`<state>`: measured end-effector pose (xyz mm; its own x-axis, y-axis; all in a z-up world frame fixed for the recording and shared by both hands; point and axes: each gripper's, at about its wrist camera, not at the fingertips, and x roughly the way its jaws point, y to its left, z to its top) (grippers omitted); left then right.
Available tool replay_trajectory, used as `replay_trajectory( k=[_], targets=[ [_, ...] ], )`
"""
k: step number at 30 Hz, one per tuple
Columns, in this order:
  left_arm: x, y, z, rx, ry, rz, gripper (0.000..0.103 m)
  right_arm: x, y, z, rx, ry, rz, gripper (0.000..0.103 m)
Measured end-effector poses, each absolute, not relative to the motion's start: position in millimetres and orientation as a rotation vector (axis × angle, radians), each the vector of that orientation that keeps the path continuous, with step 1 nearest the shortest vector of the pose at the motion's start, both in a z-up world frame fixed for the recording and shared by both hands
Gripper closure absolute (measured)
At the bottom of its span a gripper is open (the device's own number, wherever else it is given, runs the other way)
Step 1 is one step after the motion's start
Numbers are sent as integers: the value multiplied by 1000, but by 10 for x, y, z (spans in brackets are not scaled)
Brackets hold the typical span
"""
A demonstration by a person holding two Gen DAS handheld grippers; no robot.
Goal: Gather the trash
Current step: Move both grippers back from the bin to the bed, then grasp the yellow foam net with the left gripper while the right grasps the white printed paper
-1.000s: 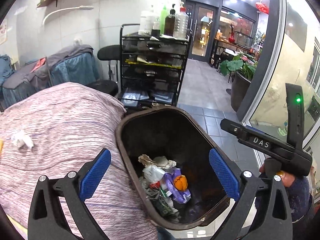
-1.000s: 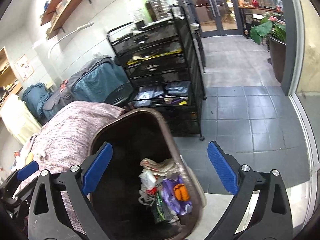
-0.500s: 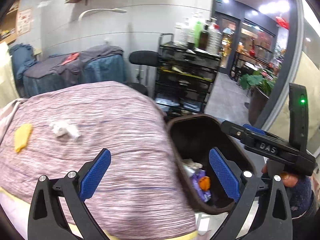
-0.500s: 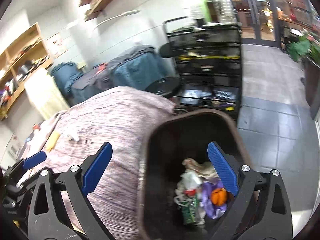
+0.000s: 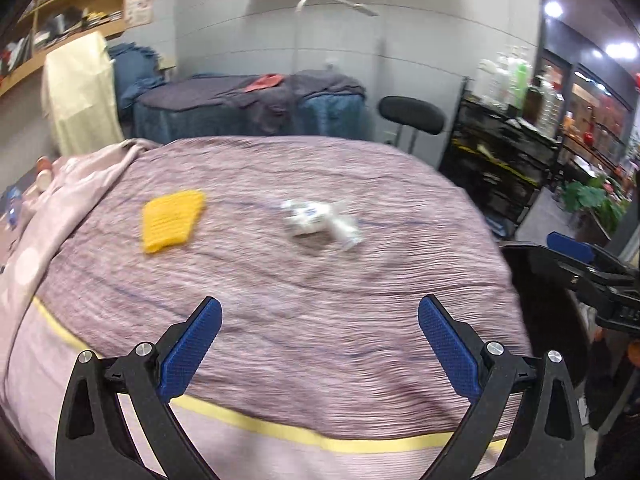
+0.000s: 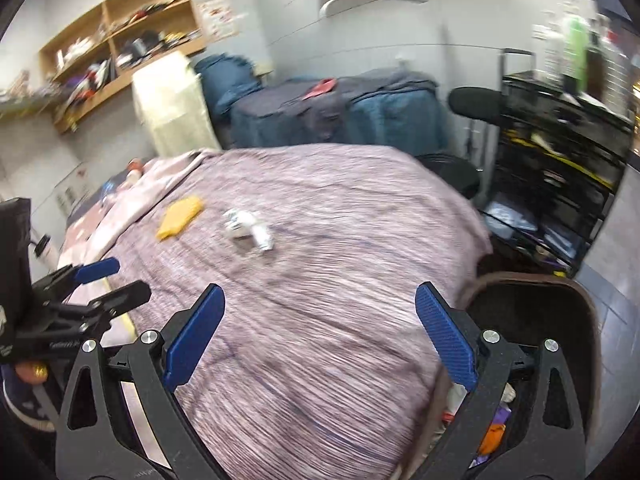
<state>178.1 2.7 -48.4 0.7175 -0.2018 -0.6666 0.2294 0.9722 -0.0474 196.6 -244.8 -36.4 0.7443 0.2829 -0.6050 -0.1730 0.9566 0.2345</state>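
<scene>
A: Two pieces of trash lie on the bed, whose mauve cover is a ribbed, streaky knit with a yellow stripe along its near edge. In the left wrist view the crumpled white wrapper sits at about 12 o'clock, and the flat yellow piece at 10 o'clock, well apart from it.

B: What is the yellow piece made of?

A: It looks ridged, perhaps corrugated or knitted; the blur stops me being sure. It is a rough trapezoid.

B: And the grippers?

A: The left hand-held gripper has its blue textured pads spread wide with nothing between them. The right hand-held gripper is likewise spread and empty.

B: What does one view show that the other misses?

A: The right wrist view looks into the trash bin at 4 o'clock, a dark brown plastic tub with a rounded rim, just beside the bed, with orange and purple scraps inside. The left wrist view catches only its dark rim at 3 o'clock. The right wrist view also takes in the wooden shelves at 10 o'clock.
</scene>
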Motion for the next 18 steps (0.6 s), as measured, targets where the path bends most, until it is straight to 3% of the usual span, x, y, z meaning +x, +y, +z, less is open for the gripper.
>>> replay_trajectory(
  k=[9,18],
  targets=[
    [2119,948,-710,10,811,-63,6,2522,-1497,-460,-7,778,393,8],
    [2658,1202,-789,24,865,-58,6,3313,-890,-656,-236,858,364,8]
  ],
)
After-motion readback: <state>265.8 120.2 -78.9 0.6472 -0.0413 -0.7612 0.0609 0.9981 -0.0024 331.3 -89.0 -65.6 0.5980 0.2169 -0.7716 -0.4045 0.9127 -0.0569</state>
